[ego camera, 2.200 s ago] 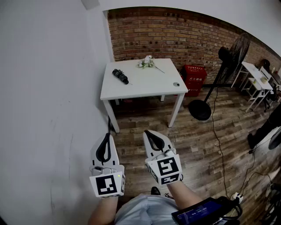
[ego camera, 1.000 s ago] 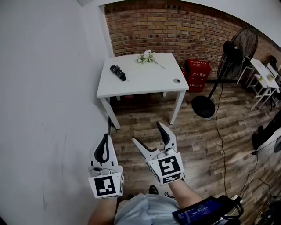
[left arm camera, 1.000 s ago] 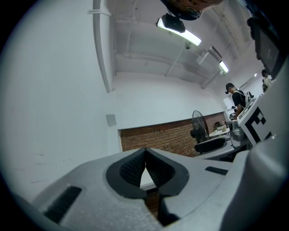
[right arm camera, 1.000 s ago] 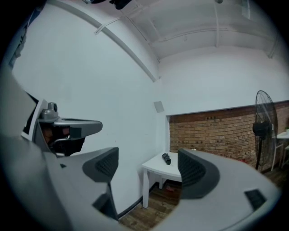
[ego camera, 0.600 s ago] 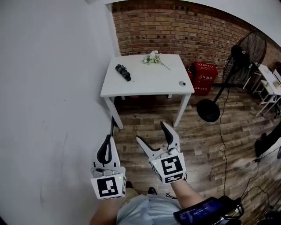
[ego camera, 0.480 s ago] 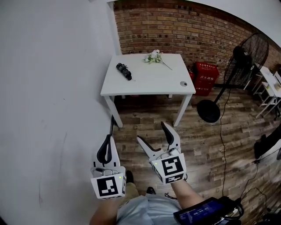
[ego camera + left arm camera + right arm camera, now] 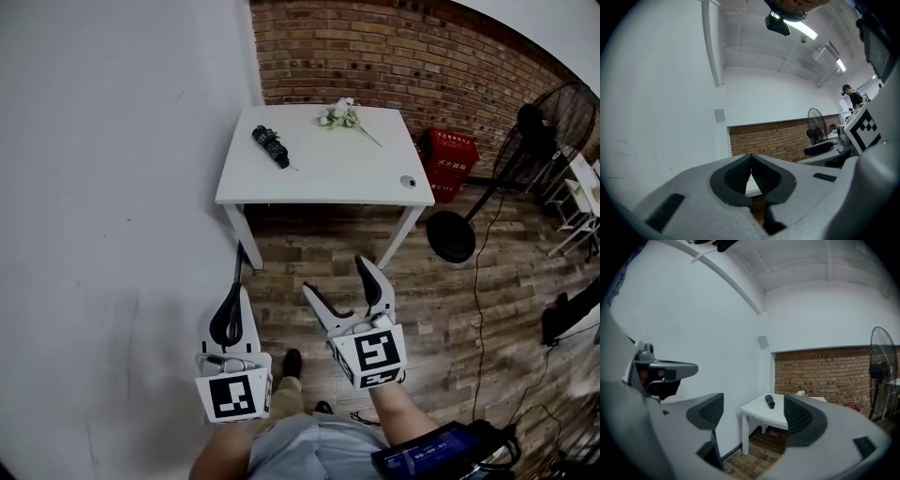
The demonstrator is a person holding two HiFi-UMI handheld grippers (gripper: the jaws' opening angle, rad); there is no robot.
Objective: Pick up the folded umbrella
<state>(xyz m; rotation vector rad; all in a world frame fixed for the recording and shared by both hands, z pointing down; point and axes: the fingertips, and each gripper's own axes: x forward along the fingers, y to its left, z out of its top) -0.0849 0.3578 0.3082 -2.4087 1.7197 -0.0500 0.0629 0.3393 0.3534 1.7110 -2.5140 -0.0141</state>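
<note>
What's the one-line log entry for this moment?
stage: pre-grasp | left gripper: shut, empty | right gripper: open, empty | folded umbrella: on table, untouched

Head view: I look steeply down from above at the table (image 7: 328,173), well ahead.
Left gripper view: I face upward, brick wall (image 7: 773,140) far off.
Right gripper view: I face level toward the table.
Shared: table, brick wall.
</note>
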